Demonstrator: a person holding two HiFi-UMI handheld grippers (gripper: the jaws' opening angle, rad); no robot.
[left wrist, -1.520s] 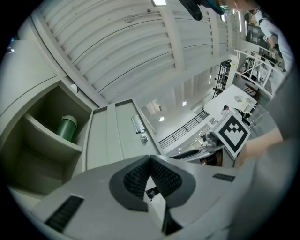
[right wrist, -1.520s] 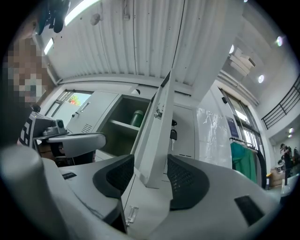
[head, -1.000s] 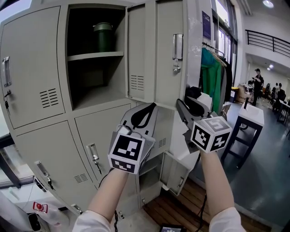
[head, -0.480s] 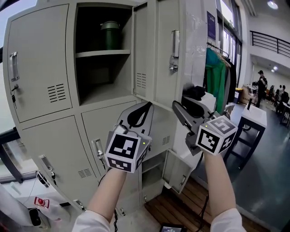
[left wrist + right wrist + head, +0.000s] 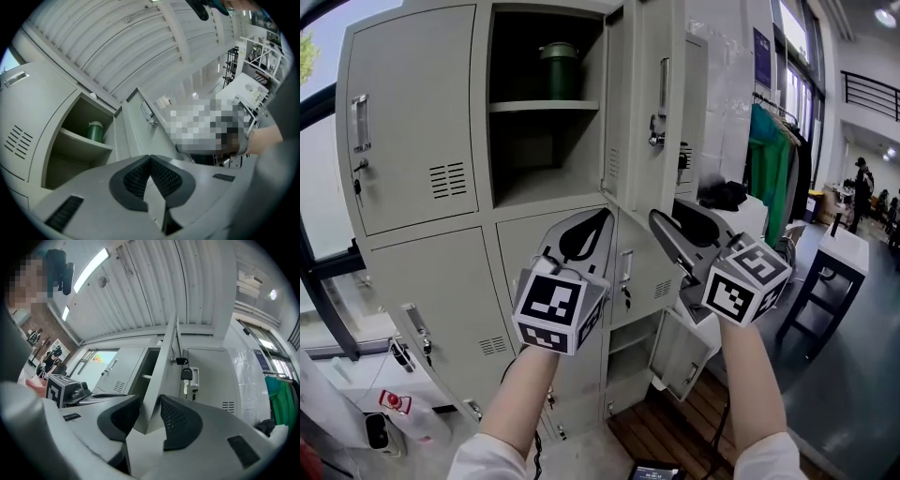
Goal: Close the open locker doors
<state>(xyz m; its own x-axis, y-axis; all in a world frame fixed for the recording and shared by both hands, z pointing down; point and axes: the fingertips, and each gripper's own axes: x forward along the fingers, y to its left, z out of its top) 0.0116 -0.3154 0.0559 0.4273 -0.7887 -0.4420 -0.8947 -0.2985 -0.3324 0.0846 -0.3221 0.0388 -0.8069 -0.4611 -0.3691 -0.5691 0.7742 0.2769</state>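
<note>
A grey locker bank fills the head view. Its top middle locker stands open, with a green canister point(image 5: 559, 70) point(image 5: 95, 131) on the shelf. That locker's door point(image 5: 645, 112) point(image 5: 164, 357) swings out toward me, a key and padlock point(image 5: 186, 376) hanging at its handle. A bottom locker's door point(image 5: 680, 354) is open too. My left gripper point(image 5: 606, 215) point(image 5: 150, 158) is shut and empty, in front of the middle row. My right gripper point(image 5: 667, 214) point(image 5: 149, 401) sits just under the upper door's lower corner. Its jaws have just been opening, and that corner shows in the gap, untouched.
Closed lockers point(image 5: 403, 122) fill the left side. Right of the lockers is a rack of green clothes point(image 5: 773, 159) and a white stool-like table point(image 5: 847, 253). People stand far off at the right. A red-and-white object point(image 5: 394, 403) lies on the floor at lower left.
Both grippers have moved closer to the lockers, which have slid right in the picture. The right gripper's jaws stand wider apart and now sit under the upper door's corner.
</note>
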